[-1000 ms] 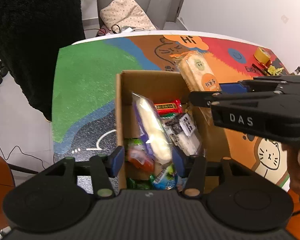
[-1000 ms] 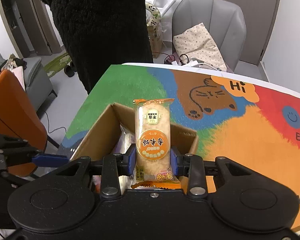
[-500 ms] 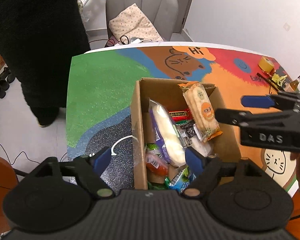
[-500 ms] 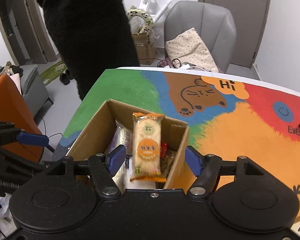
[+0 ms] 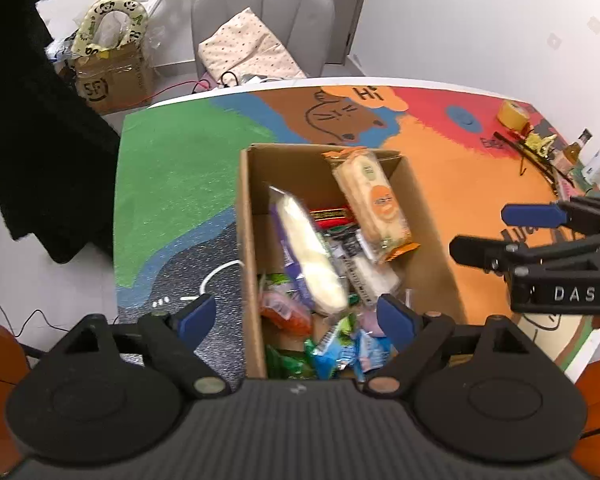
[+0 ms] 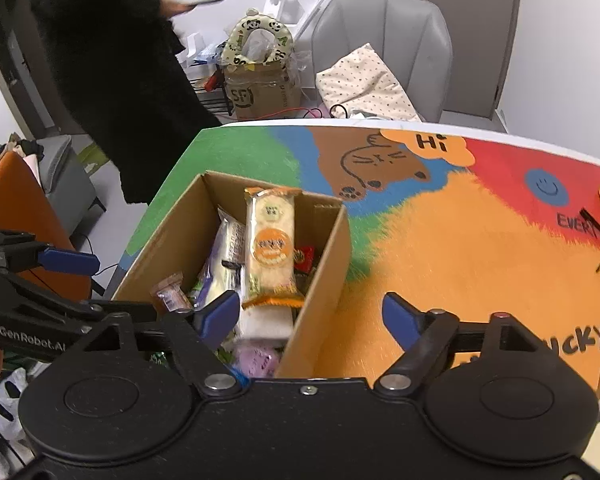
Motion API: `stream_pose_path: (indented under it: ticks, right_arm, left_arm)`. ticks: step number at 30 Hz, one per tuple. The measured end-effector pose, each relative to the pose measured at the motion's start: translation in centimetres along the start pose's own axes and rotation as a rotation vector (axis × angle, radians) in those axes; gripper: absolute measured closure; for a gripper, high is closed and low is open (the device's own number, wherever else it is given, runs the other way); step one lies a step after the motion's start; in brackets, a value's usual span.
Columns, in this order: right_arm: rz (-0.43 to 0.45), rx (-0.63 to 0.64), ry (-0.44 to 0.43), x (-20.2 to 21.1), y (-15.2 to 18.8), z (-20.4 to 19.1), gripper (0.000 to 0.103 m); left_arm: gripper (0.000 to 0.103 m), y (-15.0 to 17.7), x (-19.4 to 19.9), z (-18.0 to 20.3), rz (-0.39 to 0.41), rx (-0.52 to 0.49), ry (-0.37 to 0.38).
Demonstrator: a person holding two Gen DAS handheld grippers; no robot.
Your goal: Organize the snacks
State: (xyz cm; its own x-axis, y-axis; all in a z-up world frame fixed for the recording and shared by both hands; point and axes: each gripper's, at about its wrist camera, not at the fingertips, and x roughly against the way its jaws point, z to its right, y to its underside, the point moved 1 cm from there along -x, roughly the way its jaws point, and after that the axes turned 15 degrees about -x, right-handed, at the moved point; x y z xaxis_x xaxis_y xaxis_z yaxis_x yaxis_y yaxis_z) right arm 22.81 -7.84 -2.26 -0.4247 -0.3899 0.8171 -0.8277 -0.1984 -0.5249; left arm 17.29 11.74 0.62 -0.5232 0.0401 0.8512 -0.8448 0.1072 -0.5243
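The table (image 5: 188,176) wears a bright cartoon cover of green, blue, orange and red patches. A cardboard box (image 5: 246,240) of snacks stands on it toward the near edge, where green meets orange. By the far right corner lie a yellow tape roll (image 5: 514,114), thin black sticks (image 5: 534,158) and a small bottle (image 5: 576,148).

1. A grey chair (image 6: 384,40) stands beyond the tabletop (image 6: 460,240) at 12 o'clock, with a dotted cream cushion (image 6: 364,84) on its seat.
2. A taped brown carton (image 6: 262,90) sits on the floor at 11 o'clock, a panda-print ring (image 6: 258,34) on top.
3. A person in a black coat (image 6: 112,60) stands at 10 o'clock.
4. A yellow tape roll (image 5: 514,114) lies on the tabletop at 2 o'clock.
5. An orange chair (image 6: 16,216) stands at 9 o'clock.
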Motion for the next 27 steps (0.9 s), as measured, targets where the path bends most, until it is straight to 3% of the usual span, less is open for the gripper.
stream_pose_path:
  ticks: [15, 19, 27]
  right_arm:
    - [-0.041, -0.085, 0.039, 1.1, 4.6, 5.0, 0.008]
    - [-0.039, -0.114, 0.038, 1.8, 5.8, 5.8, 0.000]
    - [-0.030, -0.167, 0.091, 2.6, 8.2, 7.5, 0.000]
  left_arm:
    - [0.012, 1.8, 0.3, 3.5, 0.022, -0.066, 0.014]
    - [0.009, 2.6, 0.4, 4.1, 0.021, -0.073, 0.016]
    - [0.007, 5.0, 1.0, 4.3, 0.038, -0.066, -0.009]
